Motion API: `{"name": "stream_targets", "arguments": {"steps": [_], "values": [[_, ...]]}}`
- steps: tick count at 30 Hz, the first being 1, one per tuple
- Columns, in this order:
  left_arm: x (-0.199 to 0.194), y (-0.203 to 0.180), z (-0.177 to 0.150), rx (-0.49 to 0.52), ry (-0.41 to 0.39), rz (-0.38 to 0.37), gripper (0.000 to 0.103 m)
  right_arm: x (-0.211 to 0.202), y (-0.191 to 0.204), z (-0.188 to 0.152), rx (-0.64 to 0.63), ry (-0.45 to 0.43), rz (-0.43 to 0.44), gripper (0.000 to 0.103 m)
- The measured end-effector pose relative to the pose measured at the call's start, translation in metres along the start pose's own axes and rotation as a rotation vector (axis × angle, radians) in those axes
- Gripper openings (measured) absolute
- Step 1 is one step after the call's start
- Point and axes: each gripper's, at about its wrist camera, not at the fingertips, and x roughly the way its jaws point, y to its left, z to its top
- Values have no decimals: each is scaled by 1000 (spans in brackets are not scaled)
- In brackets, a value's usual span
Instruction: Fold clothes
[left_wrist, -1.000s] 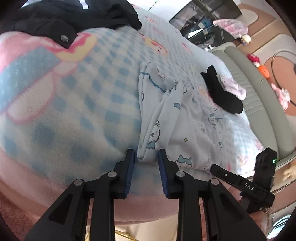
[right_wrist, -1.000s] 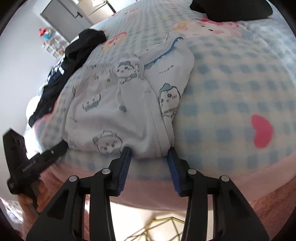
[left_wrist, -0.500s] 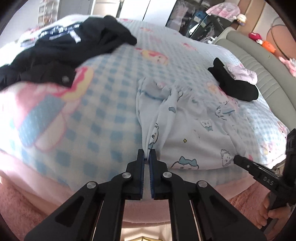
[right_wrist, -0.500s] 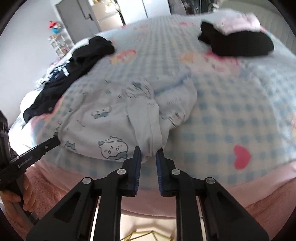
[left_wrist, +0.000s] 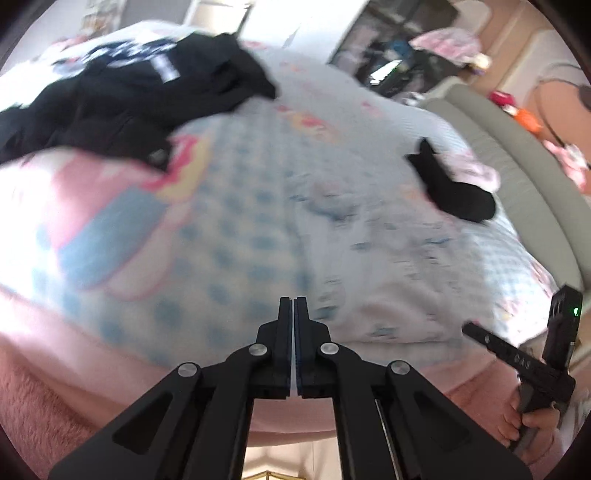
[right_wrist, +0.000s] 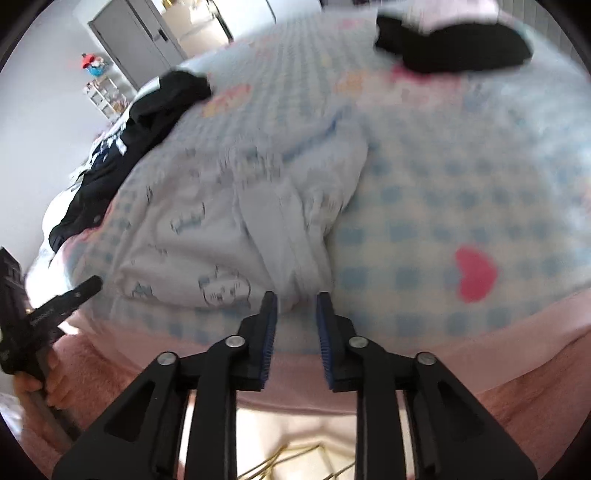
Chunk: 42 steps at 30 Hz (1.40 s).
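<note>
A white garment with cartoon prints (left_wrist: 388, 266) (right_wrist: 207, 206) lies crumpled on the blue-checked blanket (left_wrist: 221, 221). My left gripper (left_wrist: 294, 306) is shut, and its tips meet the garment's near left corner, which appears pinched between them; blur hides the detail. In the right wrist view the left gripper (right_wrist: 96, 282) shows at the left edge beside that corner. My right gripper (right_wrist: 295, 306) has its jaws opening. A bunched fold of the garment sits between the tips, and the pads stand off it. In the left wrist view the right gripper (left_wrist: 467, 326) points at the garment's other near corner.
A black jacket (left_wrist: 129, 92) (right_wrist: 147, 107) sprawls at the bed's far left. A black folded piece with pink cloth behind it (left_wrist: 458, 195) (right_wrist: 454, 48) lies far right. A grey padded headboard (left_wrist: 517, 166) borders the right side. A pink fleece edge (left_wrist: 55, 369) hangs in front.
The left jaws shut at the garment's corner. The right jaws closed on the fold, then parted again. Both grippers lifted, and more of the bed shows.
</note>
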Motion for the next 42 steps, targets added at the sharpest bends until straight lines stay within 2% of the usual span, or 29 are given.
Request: {"name": "stream_targets", "arguments": {"steps": [2, 3, 4, 6, 8, 10, 12, 14, 16, 18, 22, 24, 29, 35, 36, 37, 38, 40, 42], "values": [[11, -15, 1, 40, 16, 5, 14, -11, 7, 3, -33, -67, -26, 38], [18, -22, 0, 57, 33, 8, 18, -11, 11, 3, -52, -70, -28, 38], [24, -28, 0, 74, 49, 13, 28, -8, 15, 4, -73, -56, -26, 38], [33, -34, -5, 103, 64, 71, 37, 6, 23, 1, -127, -1, -41, 38], [41, -35, -11, 126, 83, 148, 40, 19, 25, -6, -156, 41, -71, 38], [44, -28, -16, 125, 100, 213, 40, 34, 15, -14, -133, 98, -105, 37], [36, -19, -17, 112, 90, 214, 40, 34, -3, -17, -62, 108, -68, 37], [27, -13, -17, 99, 67, 272, 29, 26, -11, -17, -39, 94, -70, 37], [17, 0, -16, 41, 44, 233, 28, 19, -16, -15, -25, 77, -77, 37], [13, 8, -16, -10, 53, 134, 28, 11, -18, -15, -2, 67, -44, 37], [13, 1, -24, -17, 58, 19, 28, 1, -15, -15, 1, 36, -8, 39], [15, 0, -27, -32, 62, -13, 28, 0, -18, -13, 20, 29, -3, 39], [25, -13, -29, 8, 78, -19, 28, 5, -14, -14, 13, 48, -25, 39], [44, -14, -20, -33, 94, -44, 28, 30, -2, -6, 13, 105, 76, 44], [44, -14, -19, -43, 87, -46, 26, 33, 0, -5, 10, 110, 87, 41], [43, -14, -17, -53, 79, -45, 14, 33, 1, -4, 8, 104, 96, 38], [42, -14, -16, -62, 70, -32, 10, 31, 0, -3, 17, 95, 113, 30], [39, -13, -14, -76, 56, -5, 8, 27, -7, -2, 53, 91, 158, 30], [35, -15, -15, -68, 48, 10, 7, 21, -21, -5, 106, 88, 160, 30]]}}
